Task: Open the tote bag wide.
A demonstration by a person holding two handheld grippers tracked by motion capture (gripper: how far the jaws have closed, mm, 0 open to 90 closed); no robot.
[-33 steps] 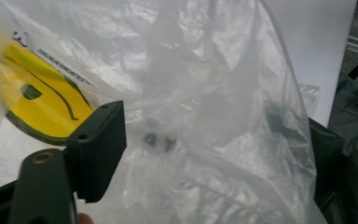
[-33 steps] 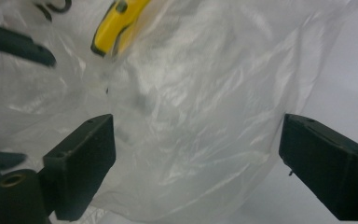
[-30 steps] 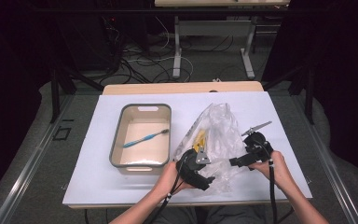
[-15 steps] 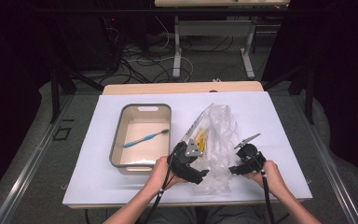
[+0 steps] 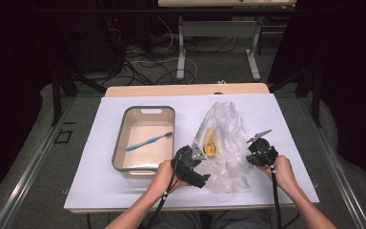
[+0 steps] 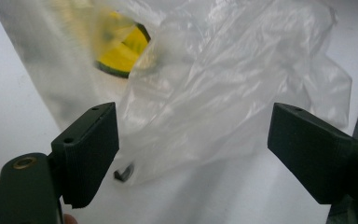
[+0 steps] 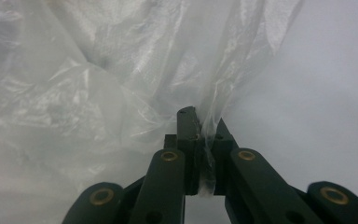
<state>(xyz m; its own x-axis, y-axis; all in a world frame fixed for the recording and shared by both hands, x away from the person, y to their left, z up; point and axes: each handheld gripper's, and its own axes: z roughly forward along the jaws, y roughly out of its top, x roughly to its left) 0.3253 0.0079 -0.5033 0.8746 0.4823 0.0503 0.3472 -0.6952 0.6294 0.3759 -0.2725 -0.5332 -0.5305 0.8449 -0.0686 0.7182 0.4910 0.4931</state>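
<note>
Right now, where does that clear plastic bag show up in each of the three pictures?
High view: the plastic bag lies right of centre on the white table, between the two grippers.
Left gripper view: it spreads across the top and middle, beyond the open jaws.
Right gripper view: it covers the left and top, its edge pinched in the shut jaws.
Shared landmark: the yellow thing inside the bag, seen in the high and left gripper views.

Two bare forearms are seen, no sleeves being worn. Each hand carries a black tool: the left tool (image 5: 196,161) and the right tool (image 5: 253,151). A grey three-cornered plate is mounted on top of each, and a black cable trails back. Brass-coloured rivets are set in the black linkage arms, and small screw holes in the blocky pads (image 6: 92,150).
</note>
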